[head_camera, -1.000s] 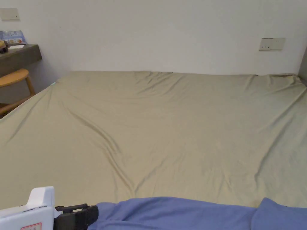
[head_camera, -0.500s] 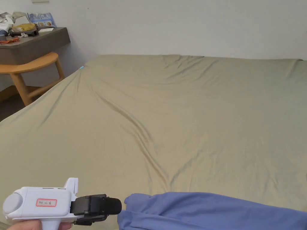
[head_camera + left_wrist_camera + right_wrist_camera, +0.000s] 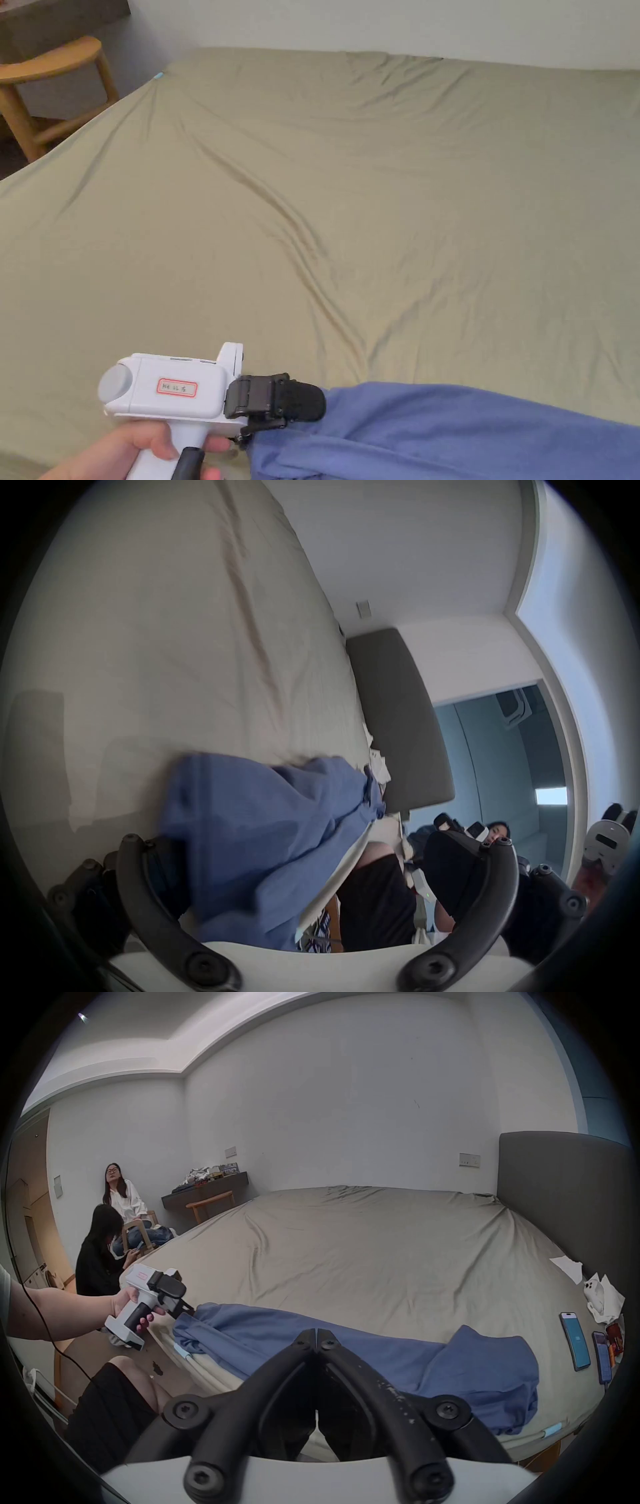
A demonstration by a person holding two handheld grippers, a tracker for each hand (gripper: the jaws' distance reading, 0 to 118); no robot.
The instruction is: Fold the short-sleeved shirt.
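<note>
left claw [image 3: 300, 409] gapes wide at the blue shirt's [image 3: 450, 434] edge; right claw [image 3: 317, 1333] pinched empty.

The shirt [image 3: 450, 431] is plain blue with no pattern, and the bed sheet [image 3: 375, 187] under it is plain olive-beige. The left gripper [image 3: 306, 403] has a white body with black jaws and a red-edged label, while the right gripper [image 3: 317, 1333] has black jaws. The headboard [image 3: 561, 1196] is grey, the wall [image 3: 346, 1096] white, and the chair [image 3: 50, 69] light brown wood.
</note>
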